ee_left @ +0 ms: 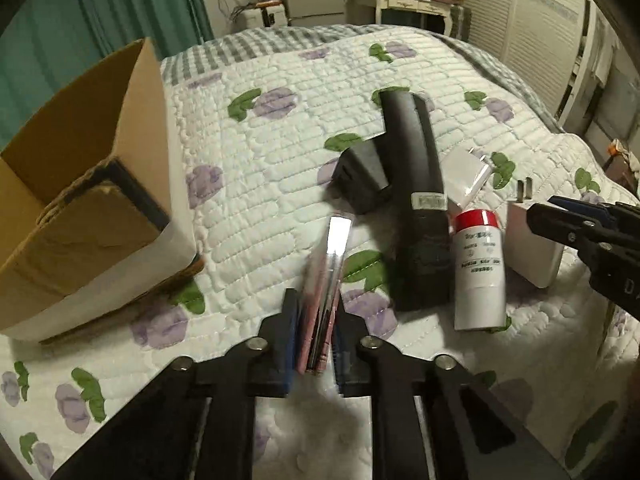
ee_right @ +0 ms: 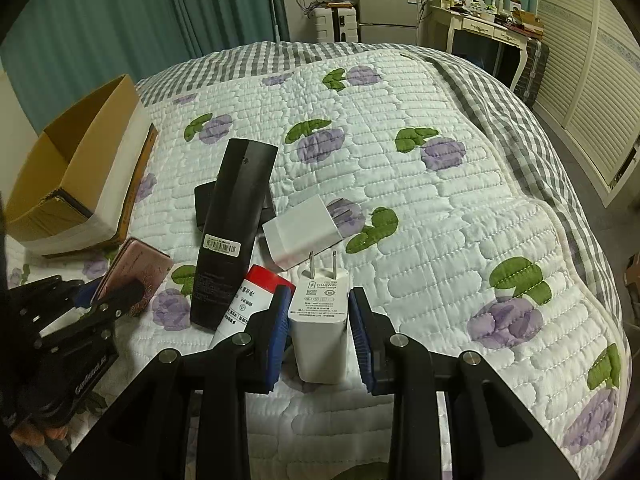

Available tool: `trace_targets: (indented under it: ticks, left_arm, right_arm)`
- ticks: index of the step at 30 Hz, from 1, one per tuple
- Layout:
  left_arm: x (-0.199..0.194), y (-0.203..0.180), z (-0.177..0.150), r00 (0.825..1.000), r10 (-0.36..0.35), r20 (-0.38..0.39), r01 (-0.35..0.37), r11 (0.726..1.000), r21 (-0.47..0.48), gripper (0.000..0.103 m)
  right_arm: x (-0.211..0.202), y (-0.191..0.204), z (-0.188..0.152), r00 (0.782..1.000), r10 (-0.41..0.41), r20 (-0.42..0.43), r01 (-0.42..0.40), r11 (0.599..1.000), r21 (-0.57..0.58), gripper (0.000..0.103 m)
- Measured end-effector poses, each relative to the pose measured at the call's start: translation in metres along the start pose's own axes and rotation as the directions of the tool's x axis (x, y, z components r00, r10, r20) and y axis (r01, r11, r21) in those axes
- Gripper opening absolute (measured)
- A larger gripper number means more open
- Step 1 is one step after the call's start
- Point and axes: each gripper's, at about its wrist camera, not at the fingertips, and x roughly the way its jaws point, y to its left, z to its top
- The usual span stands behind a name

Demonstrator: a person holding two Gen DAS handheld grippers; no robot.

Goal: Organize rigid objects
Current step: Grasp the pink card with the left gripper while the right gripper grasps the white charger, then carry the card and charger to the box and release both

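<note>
My left gripper [ee_left: 317,312] is shut on a pink phone-like slab [ee_left: 325,280], held on edge above the quilt; it also shows in the right wrist view [ee_right: 134,268]. My right gripper [ee_right: 318,304] straddles a white Huawei charger [ee_right: 320,320] lying on the bed, jaws just apart from its sides. Beside it lie a white bottle with a red cap [ee_left: 478,268], a long black box [ee_left: 420,208], a small black block [ee_left: 362,176] and a second white plug [ee_right: 302,232].
An open cardboard box [ee_left: 80,200] stands on the bed at the left. The quilted floral bedspread [ee_right: 440,200] stretches to the right and back. A desk, a small fridge and green curtains stand behind the bed.
</note>
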Motion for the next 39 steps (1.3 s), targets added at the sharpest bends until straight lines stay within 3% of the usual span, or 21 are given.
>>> trace_targets:
  ticks: [10, 18, 26, 31, 39]
  left_arm:
    - [-0.049, 0.005, 0.008, 0.993, -0.05, 0.108, 0.051, 0.999, -0.008, 0.009]
    - [-0.115, 0.05, 0.036, 0.975, -0.094, 0.204, 0.111, 0.991, -0.072, 0.009]
    - [-0.165, 0.135, 0.058, 0.961, 0.008, 0.276, 0.017, 0.996, -0.09, 0.01]
    - [-0.152, 0.182, 0.048, 0.965, 0.063, 0.256, -0.03, 0.991, -0.128, 0.01]
    - [-0.078, 0.23, 0.025, 0.989, 0.061, 0.134, -0.03, 0.975, -0.22, 0.01]
  right_arm:
    - [-0.025, 0.01, 0.006, 0.998, -0.008, 0.058, 0.009, 1.0, -0.027, 0.028]
    - [-0.08, 0.047, 0.038, 0.991, 0.0, 0.137, 0.013, 0.996, -0.091, 0.028]
    - [-0.122, 0.114, 0.074, 0.973, 0.068, 0.221, -0.032, 0.986, -0.163, 0.028]
    - [-0.125, 0.166, 0.093, 0.965, 0.112, 0.237, -0.056, 0.971, -0.23, 0.028]
    - [-0.09, 0.232, 0.112, 0.967, 0.142, 0.212, -0.071, 0.948, -0.31, 0.028]
